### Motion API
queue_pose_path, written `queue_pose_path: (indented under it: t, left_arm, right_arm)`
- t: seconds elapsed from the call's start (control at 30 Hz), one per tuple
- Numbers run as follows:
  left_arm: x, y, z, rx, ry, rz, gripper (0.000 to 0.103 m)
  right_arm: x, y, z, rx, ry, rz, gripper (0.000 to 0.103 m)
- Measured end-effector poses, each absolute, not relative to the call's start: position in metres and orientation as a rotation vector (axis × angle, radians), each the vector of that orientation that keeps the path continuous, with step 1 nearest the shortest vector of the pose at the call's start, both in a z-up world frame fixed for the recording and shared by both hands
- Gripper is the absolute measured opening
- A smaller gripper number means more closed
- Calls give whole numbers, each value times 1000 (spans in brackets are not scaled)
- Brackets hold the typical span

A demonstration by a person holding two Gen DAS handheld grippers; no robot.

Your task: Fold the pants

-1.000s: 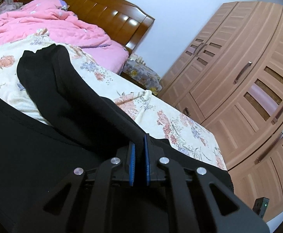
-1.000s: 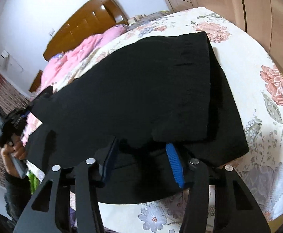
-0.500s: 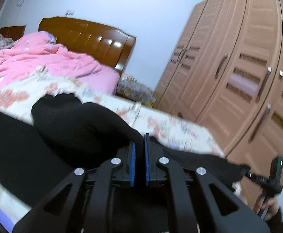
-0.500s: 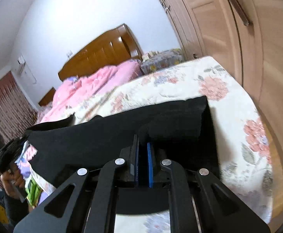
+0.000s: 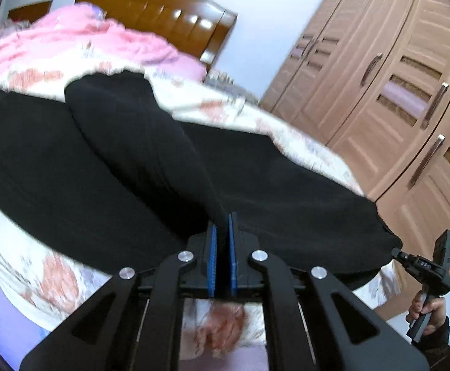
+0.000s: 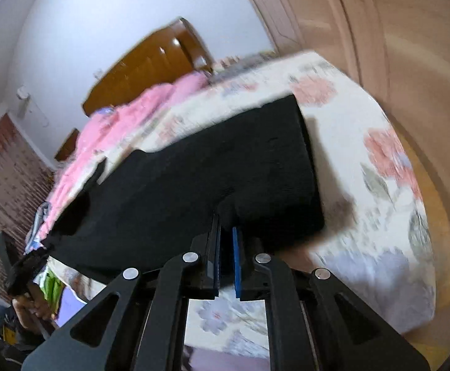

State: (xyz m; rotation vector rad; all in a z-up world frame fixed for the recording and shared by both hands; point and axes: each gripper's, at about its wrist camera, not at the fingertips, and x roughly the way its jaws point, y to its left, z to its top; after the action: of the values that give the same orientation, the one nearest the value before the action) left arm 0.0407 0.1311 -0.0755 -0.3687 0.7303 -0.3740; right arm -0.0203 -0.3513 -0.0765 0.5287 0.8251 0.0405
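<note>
A: What's nearest in the left wrist view?

B: The left gripper (image 5: 222, 235), angled down toward the bed. Its blue pads are pressed almost together, pinching a fold of the black pants (image 5: 150, 160).

A: And the right one?

B: The right gripper (image 6: 226, 241) tilts down too. Its jaws have just been closing, and the pads now clamp the near edge of the pants (image 6: 212, 170).

A: Where do the pants lie?

B: Spread across the flowered bedsheet (image 5: 290, 133) near the foot of the bed, with one dark layer doubled over another. The edge between the two grippers is lifted off the sheet.

A: Can you see the hands?

B: Partly. At the far right of the left view, the right hand (image 5: 427, 310) wraps the handle of its gripper, a dark sleeve below it. At the lower left of the right view, the left hand (image 6: 28, 306) grips its handle, blurred.

A: Farther back?

B: A pink quilt (image 5: 79, 40) bunched up by the wooden headboard (image 5: 163, 12), and a tall wardrobe (image 5: 395, 86) beside the bed.
</note>
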Motion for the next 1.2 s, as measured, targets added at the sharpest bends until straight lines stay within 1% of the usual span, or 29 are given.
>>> queue_pose_path:
  t: [0.07, 0.1, 0.17, 0.23, 0.3, 0.4, 0.5, 0.53, 0.57, 0.6, 0.63, 0.67, 0.7, 0.73, 0.77, 0.8, 0.83, 0.87, 0.97, 1.07, 1.1, 1.2]
  left_arm:
    - [48, 133, -104, -404, 812, -362, 7]
    - [47, 134, -113, -416, 813, -358, 7]
    - [44, 134, -109, -411, 803, -361, 7]
    - [40, 133, -94, -383, 775, -367, 7]
    - [38, 130, -85, -346, 757, -362, 7]
    - [45, 130, -100, -346, 807, -352, 7]
    - [46, 132, -107, -367, 812, -349, 11]
    - [46, 132, -105, -347, 812, -345, 16]
    - [46, 131, -104, -325, 809, -334, 28]
    - [45, 131, -102, -301, 804, -314, 36]
    - [44, 133, -97, -277, 793, -288, 53]
    - [43, 135, -93, -262, 783, -264, 68]
    - [40, 137, -88, -252, 766, -243, 74]
    - [35, 140, -79, -237, 733, -207, 83]
    - [30, 142, -68, -208, 688, -160, 88]
    - [24, 141, -58, -173, 638, -123, 91]
    - [18, 137, -44, -129, 580, -113, 95]
    - [17, 130, -31, -99, 543, -130, 97]
    - [29, 95, -9, -52, 514, -245, 101]
    - [61, 29, -12, 62, 592, -373, 101]
    - [77, 3, -21, 106, 625, -430, 101]
    - [110, -35, -56, 165, 765, -429, 101]
  right_arm:
    - [-19, -354, -95, 561, 854, 30, 7]
    - [-20, -354, -96, 567, 846, 30, 7]
    - [-20, -352, -86, 544, 834, 31, 7]
    - [-21, -350, -73, 521, 814, 40, 7]
    - [-21, -350, -73, 521, 811, 37, 7]
    - [-17, -355, -96, 562, 864, 18, 7]
    - [-21, -354, -94, 551, 858, 17, 6]
    - [-21, -353, -92, 545, 858, 17, 7]
    - [-21, -354, -90, 547, 861, 17, 7]
    - [-21, -354, -90, 548, 865, 19, 7]
    - [-21, -354, -90, 547, 868, 21, 11]
    - [-22, -353, -89, 543, 871, 30, 17]
    - [-23, -352, -87, 528, 884, 25, 27]
    - [-27, -350, -85, 510, 894, 19, 39]
    - [-32, -349, -80, 484, 893, 4, 45]
    - [-38, -348, -74, 452, 877, -21, 53]
    - [-45, -344, -64, 382, 846, -67, 54]
    - [-47, -339, -57, 329, 824, -92, 54]
    - [-38, -311, -27, 184, 714, -48, 54]
    - [-5, -270, -21, 64, 705, 44, 55]
    - [8, -256, -25, 18, 720, 62, 58]
    - [37, -234, -46, -57, 803, 79, 58]
